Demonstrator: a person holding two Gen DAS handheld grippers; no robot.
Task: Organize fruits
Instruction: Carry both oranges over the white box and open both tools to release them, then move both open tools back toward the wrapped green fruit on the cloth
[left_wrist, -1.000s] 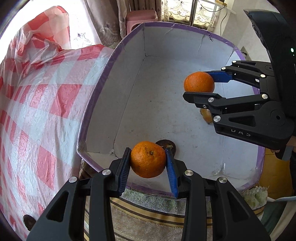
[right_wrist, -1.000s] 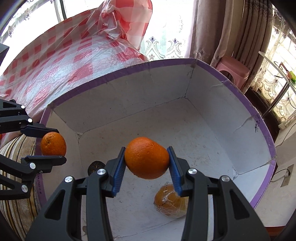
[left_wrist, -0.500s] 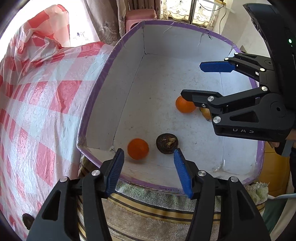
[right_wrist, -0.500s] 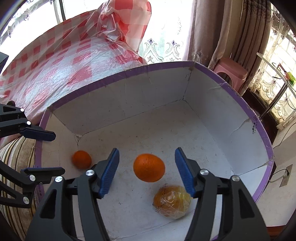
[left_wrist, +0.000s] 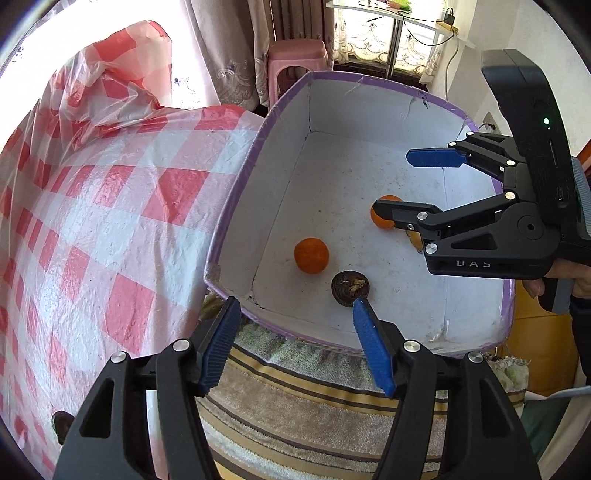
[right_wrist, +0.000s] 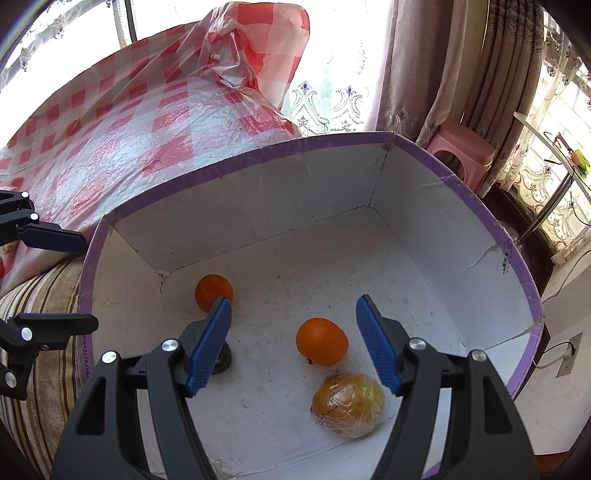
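— Two oranges are seen on the floor of the box (right_wrist: 369, 173). One orange (right_wrist: 321, 341) lies near the middle, and a smaller orange (right_wrist: 212, 291) is found toward the box's left corner, as viewed from the right wrist.

— What else is held by the box?

— A wrapped fruit (right_wrist: 347, 404) is lying just beside the first orange, nearer the box's front wall. A dark fruit (left_wrist: 350, 288) is set close to the smaller orange, by the box's near wall in the left wrist view.

— How are the claws placed?

— Both are held above the box, pointed down into it. The right gripper (right_wrist: 293, 343) is being opened, its jaws stand fairly wide, and nothing is pressed between its blue pads (right_wrist: 376, 345); the first orange is seen below the gap, on the box floor. The left gripper (left_wrist: 295, 347) is likewise being opened over the box's near rim, and nothing is gripped.

— And around the box?

— A red-checked cloth (left_wrist: 110, 221) is spread to the box's left. A striped cushion (left_wrist: 314, 406) is seen under the box's near edge. A pink stool (right_wrist: 461, 149) stands beyond the box's far corner.
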